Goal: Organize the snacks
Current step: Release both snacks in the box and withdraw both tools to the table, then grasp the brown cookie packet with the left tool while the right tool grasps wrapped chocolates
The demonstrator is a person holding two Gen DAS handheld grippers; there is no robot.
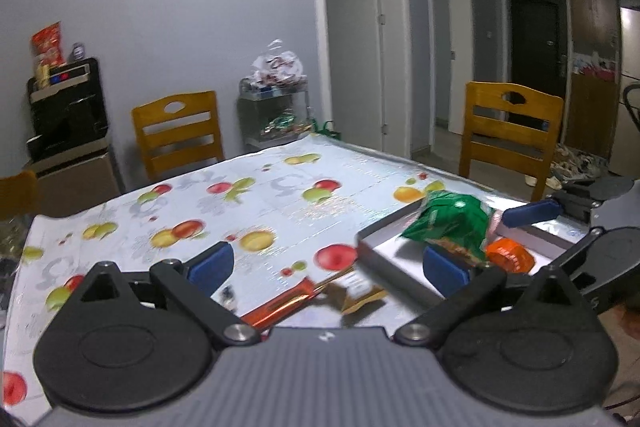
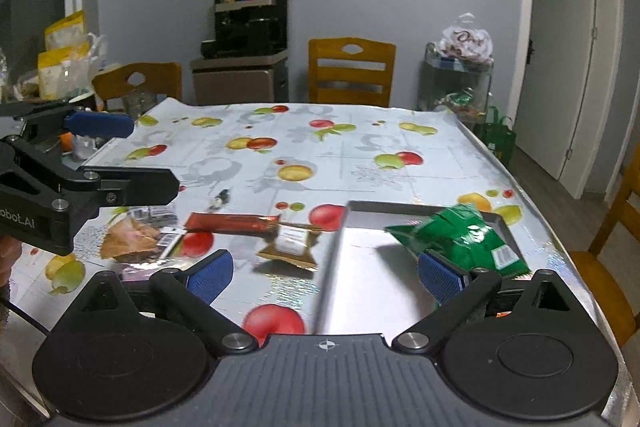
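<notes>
Both jaws wide, nothing held: left hand-held gripper (image 1: 328,265), right hand-held gripper (image 2: 324,273). Green snack bag (image 2: 460,241) in tray (image 2: 360,279), lower right; red bar (image 2: 230,223) and brown packet (image 2: 290,247) loose on worktop (image 2: 320,151). Risk: right finger snagging the bag, dragging it out.

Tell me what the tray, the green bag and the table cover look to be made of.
Tray: looks like metal, dull grey, thin raised rim with a soft sheen; painted plastic is possible.
Green bag: crinkly plastic or foil film, glossy, creased with sharp highlights.
Table cover: likely vinyl or foil-faced sheet, shiny, printed with fruit.
</notes>
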